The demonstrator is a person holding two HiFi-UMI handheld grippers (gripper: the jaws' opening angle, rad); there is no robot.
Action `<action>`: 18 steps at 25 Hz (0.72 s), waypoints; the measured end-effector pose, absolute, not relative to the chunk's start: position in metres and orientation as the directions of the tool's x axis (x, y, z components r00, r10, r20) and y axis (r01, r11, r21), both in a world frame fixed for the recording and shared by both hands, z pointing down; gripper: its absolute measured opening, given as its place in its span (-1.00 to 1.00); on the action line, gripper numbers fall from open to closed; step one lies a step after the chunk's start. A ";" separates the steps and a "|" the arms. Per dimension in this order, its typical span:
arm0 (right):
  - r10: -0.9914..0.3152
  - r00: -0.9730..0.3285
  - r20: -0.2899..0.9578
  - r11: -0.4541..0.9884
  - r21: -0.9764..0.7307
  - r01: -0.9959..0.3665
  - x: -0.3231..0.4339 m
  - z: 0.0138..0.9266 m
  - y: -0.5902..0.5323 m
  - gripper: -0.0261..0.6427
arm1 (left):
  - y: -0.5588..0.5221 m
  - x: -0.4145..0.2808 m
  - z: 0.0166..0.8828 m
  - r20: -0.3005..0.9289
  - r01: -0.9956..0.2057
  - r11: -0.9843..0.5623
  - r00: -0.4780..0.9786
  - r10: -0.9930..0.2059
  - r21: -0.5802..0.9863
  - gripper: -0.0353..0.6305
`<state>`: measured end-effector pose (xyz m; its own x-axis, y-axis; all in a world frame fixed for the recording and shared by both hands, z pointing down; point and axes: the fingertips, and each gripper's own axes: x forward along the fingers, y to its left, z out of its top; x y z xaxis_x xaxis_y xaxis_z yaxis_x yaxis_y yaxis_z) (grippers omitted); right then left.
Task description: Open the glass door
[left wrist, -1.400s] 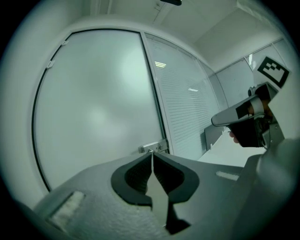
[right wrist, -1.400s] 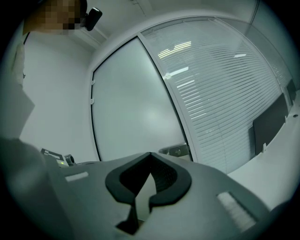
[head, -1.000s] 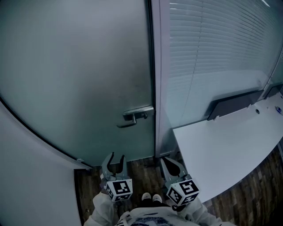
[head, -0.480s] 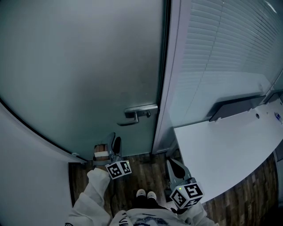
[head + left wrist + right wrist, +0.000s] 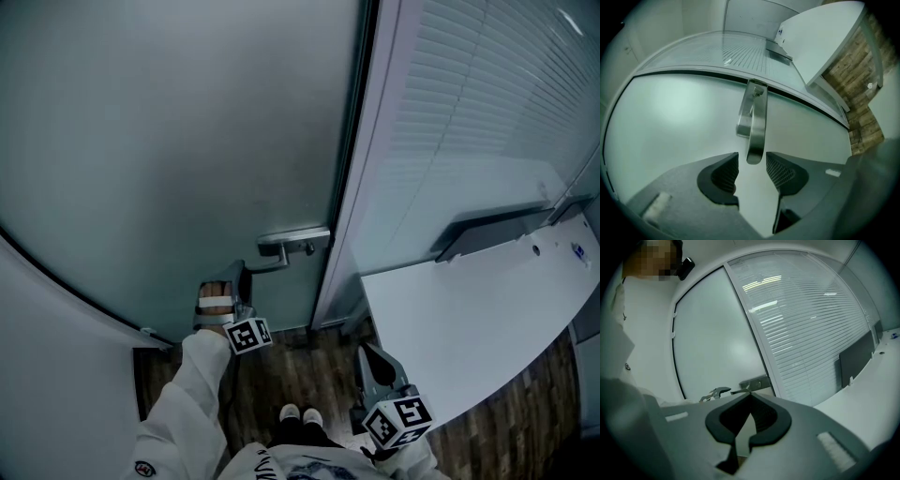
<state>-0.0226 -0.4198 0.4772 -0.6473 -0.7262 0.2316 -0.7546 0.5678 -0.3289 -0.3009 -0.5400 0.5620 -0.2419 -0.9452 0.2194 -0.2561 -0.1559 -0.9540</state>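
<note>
The frosted glass door (image 5: 169, 141) is closed, with a metal lever handle (image 5: 281, 251) near its right edge. My left gripper (image 5: 230, 279) is rolled onto its side just below and left of the lever. In the left gripper view the lever (image 5: 757, 122) points at me and its tip sits between the open jaws of the left gripper (image 5: 752, 163), touching neither pad (image 5: 780, 171). Those jaws have just been opening a little. My right gripper (image 5: 367, 354) hangs low by the desk; its tips meet with nothing held (image 5: 750, 397).
A white desk (image 5: 469, 319) juts in at the right, close to the right gripper, with a dark panel (image 5: 487, 230) behind it. A glass wall with blinds (image 5: 469, 112) adjoins the door frame. A white wall (image 5: 56, 375) stands at left. Wood floor (image 5: 309, 375) lies below.
The left gripper has moved forward from beside the body to the door handle and rolled onto its side. The right gripper has stayed almost where it was.
</note>
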 end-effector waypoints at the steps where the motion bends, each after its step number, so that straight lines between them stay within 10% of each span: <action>1: -0.728 -0.645 0.233 0.565 -0.329 -0.757 -0.022 0.478 -0.420 -0.91 | -0.543 -0.301 0.563 0.222 -0.254 -0.160 -0.242 -0.945 -0.954 -0.34; 8: -0.729 -0.642 0.238 0.561 -0.330 -0.759 -0.027 0.476 -0.425 -0.91 | -0.549 -0.300 0.561 0.165 -0.233 -0.098 -0.291 -0.943 -0.968 -0.57; 18: -0.690 -0.676 0.258 0.592 -0.337 -0.732 -0.039 0.487 -0.427 -0.91 | -0.544 -0.283 0.624 0.329 -0.657 -0.021 -0.349 -0.877 -0.753 -0.56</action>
